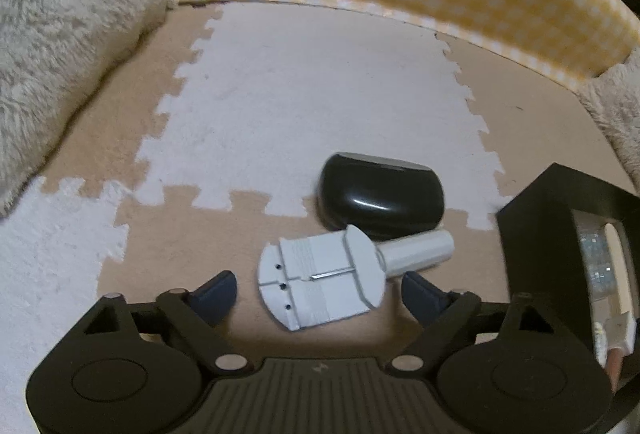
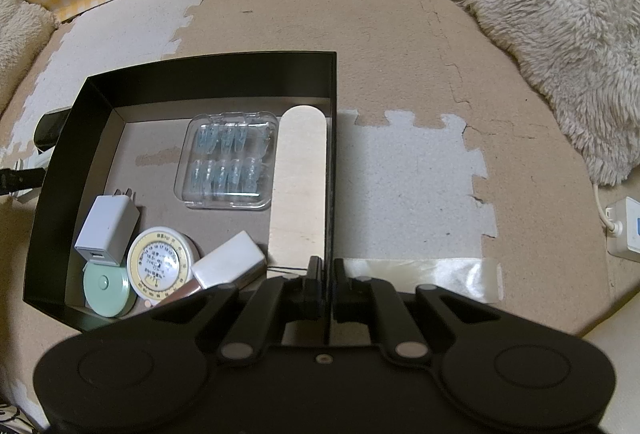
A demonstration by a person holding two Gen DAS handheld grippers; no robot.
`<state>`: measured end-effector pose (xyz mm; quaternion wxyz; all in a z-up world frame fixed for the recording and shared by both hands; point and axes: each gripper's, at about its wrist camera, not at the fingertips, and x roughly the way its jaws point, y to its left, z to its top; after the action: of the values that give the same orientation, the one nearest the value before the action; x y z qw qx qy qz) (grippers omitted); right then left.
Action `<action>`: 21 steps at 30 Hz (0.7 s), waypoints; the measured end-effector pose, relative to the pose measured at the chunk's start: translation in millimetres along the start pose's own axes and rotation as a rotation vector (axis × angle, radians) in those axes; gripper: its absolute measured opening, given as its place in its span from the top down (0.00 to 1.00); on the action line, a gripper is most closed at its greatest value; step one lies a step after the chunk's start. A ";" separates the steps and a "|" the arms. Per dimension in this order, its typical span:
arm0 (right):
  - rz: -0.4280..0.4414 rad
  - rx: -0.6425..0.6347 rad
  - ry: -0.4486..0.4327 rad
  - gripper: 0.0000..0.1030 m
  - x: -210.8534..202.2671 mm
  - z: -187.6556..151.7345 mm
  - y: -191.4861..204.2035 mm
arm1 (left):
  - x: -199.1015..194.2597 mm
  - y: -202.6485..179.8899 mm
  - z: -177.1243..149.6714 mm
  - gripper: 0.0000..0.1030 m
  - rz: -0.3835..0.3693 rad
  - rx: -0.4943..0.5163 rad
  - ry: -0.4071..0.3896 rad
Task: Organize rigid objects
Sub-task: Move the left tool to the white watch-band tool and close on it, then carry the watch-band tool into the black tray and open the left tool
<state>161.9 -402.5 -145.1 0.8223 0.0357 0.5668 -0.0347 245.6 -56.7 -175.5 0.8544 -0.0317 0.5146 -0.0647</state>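
The white watch-link tool lies flat on the beige foam mat, a rounded plastic block with three small dark holes down one side, a thin metal pin along its middle slot and a pale cylindrical handle pointing toward the black box. Its handle end touches or nearly touches the glossy black oval case lying just behind it. The left gripper is spread wide, one dark fingertip on each side of the tool, neither seen to touch it.

The right gripper is clenched on the black box's near right wall, one finger inside and one outside. Inside the box, against that wall, lies a long wooden stick; beside it a clear case of blue pieces; toward the near left corner a white charger plug, a round white dial, a mint green disc and a white rectangular block.
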 end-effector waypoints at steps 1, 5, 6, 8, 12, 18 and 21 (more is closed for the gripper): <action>0.000 0.000 0.000 0.94 0.0 0.1 0.0 | 0.4 0.0 0.3 0.15 -0.002 0.001 -0.001; 0.000 0.000 0.000 0.94 0.0 0.0 -0.1 | -2.4 -2.8 0.8 0.36 0.001 0.031 -0.008; 0.000 0.000 0.000 0.94 0.0 0.0 0.0 | -3.1 -3.0 0.9 0.36 0.000 0.037 -0.008; 0.000 0.000 0.000 0.94 0.0 0.2 -0.2 | -3.8 -1.8 0.5 0.36 -0.011 0.035 -0.007; 0.000 -0.001 0.000 0.94 0.0 -0.1 0.0 | -9.0 -1.3 -0.5 0.36 -0.029 0.013 -0.007; 0.000 0.000 0.000 0.94 0.0 -0.1 0.0 | -36.3 -22.1 1.1 0.36 -0.128 0.031 -0.065; -0.002 -0.002 0.000 0.94 -0.2 0.1 0.2 | -52.8 -41.3 0.7 0.36 -0.190 0.076 -0.106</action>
<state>161.9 -402.3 -144.9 0.8223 0.0342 0.5669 -0.0349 218.6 -90.1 -124.0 0.8710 -0.0515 0.4605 -0.1633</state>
